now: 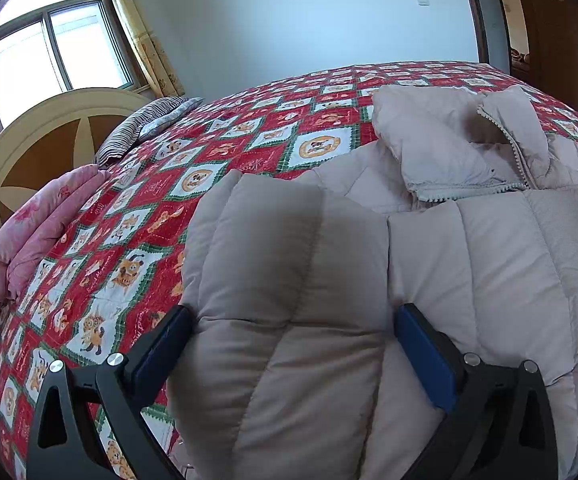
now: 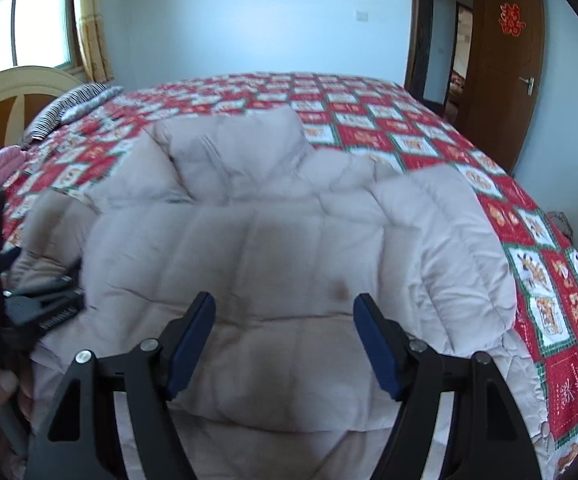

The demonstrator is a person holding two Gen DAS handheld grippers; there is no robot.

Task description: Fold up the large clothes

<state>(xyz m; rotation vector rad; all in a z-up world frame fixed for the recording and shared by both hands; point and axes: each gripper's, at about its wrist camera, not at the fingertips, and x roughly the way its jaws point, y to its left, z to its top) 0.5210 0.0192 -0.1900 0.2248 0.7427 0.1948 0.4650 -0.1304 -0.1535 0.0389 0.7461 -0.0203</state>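
1. The puffy jacket (image 1: pixel 469 248) lies on the bed (image 1: pixel 249 128), directly under and ahead of both grippers; its collar and zipper (image 1: pixel 517 156) are at the far end, away from them.
2. Risk: the padding is thick and slippery. A shallow pinch may take only the outer shell, so the layer could slip out when it is lifted and the fold would fall open.
3. Risk: if the two grippers lift unevenly, the fold line may go crooked, because the filling springs back.
4. The left gripper (image 1: pixel 293 352) is spread wide. A padded fold bulges between its fingers; they seem to touch it on both sides, but it is not squeezed.
5. The right gripper (image 2: pixel 285 344) is also spread wide, just above the jacket's quilted panel. Contact is unclear, as this view is blurred.
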